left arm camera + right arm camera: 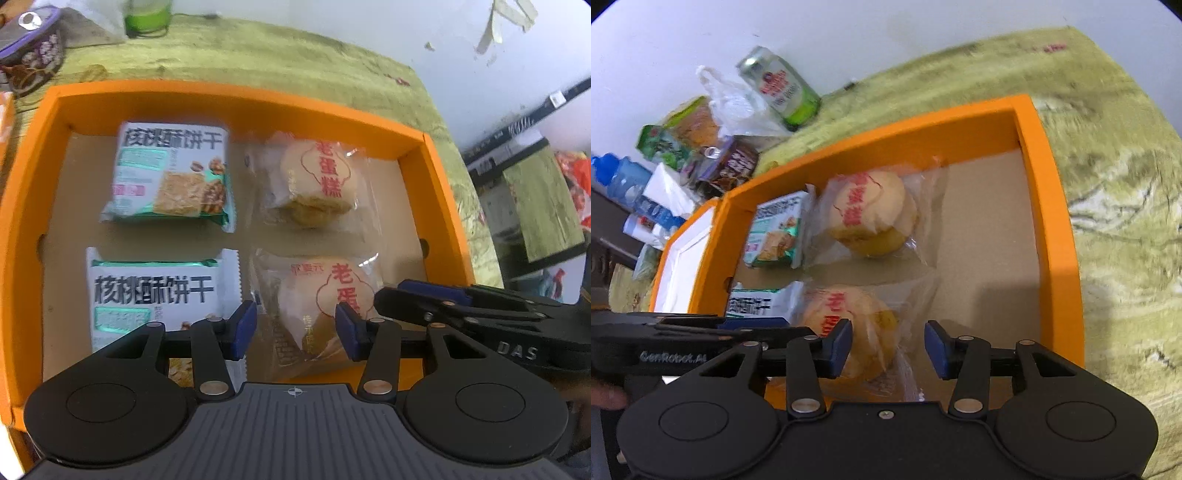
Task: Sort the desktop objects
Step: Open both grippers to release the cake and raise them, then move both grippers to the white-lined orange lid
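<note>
The left gripper (295, 328) hung with its jaws spread and nothing between them, poised above the near cake (317, 306) in its clear wrapper. The right gripper (888, 345) was likewise released and empty, over the right side of the same cake (849, 325); seen from the left wrist, its black body (461, 306) reached in just beside the left one, low over the box's right side.

Beyond the jaws lay the orange box (236, 99) with a brown cardboard floor. Four snacks sat in it in two rows: the near cake with a biscuit packet (155, 295) beside it, and behind them a second cake (314, 181) next to a second biscuit packet (173, 173). Like lay behind like, so the sorting appeared to go by kind, biscuits down the left and cakes down the middle, each lying flat with its label up. A bare strip of floor remained along the right wall, probably room for a third kind.

Outside the box, on the green cloth (1108, 184), stood a leaning green can (779, 86), a white plastic bag (733, 105), a dark snack pack (733, 164) and a blue bottle (620, 181), bunched against the wall. Those looked like the items not yet sorted, though blur made their labels unreadable. A white tray (687, 254) touched the box's left side.
</note>
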The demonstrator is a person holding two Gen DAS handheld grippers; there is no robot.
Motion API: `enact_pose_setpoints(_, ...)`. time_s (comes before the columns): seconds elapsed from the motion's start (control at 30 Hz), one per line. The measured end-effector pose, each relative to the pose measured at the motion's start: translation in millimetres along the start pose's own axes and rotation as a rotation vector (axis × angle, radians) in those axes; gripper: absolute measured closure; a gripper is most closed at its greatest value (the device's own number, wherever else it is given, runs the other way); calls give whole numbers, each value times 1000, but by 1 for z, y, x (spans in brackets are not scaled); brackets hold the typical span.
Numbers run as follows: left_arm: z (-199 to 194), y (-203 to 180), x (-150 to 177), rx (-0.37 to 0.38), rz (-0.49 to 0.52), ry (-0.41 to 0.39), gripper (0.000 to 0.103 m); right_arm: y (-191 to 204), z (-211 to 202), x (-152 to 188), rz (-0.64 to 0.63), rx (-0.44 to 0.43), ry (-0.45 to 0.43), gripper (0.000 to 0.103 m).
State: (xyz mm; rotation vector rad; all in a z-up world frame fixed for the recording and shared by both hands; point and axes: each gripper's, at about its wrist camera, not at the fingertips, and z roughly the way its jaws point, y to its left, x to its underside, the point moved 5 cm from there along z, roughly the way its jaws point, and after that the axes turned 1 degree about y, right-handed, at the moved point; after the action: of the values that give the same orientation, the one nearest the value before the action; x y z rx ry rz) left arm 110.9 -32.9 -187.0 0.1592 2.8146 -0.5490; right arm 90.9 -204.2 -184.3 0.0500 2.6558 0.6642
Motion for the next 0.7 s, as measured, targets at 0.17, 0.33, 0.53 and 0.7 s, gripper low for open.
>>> enact_pose_setpoints(0.17,-20,11,10,-17,-54,-39,56,16,-11,-5,-56,-53,-15,60)
enact_pose_setpoints(0.33,-48,32,31,-43,-156,-83,56,44,-17,-9,-118,-129,-10,60)
enact_pose_setpoints(0.53,-94,78,86,-106,-362,-154,56,90,-9,-15,-232,-216,35,59)
enact_pose_setpoints(0.7,-132,123,141,-182,-569,-210,56,133,0,-22,-335,-281,77,59)
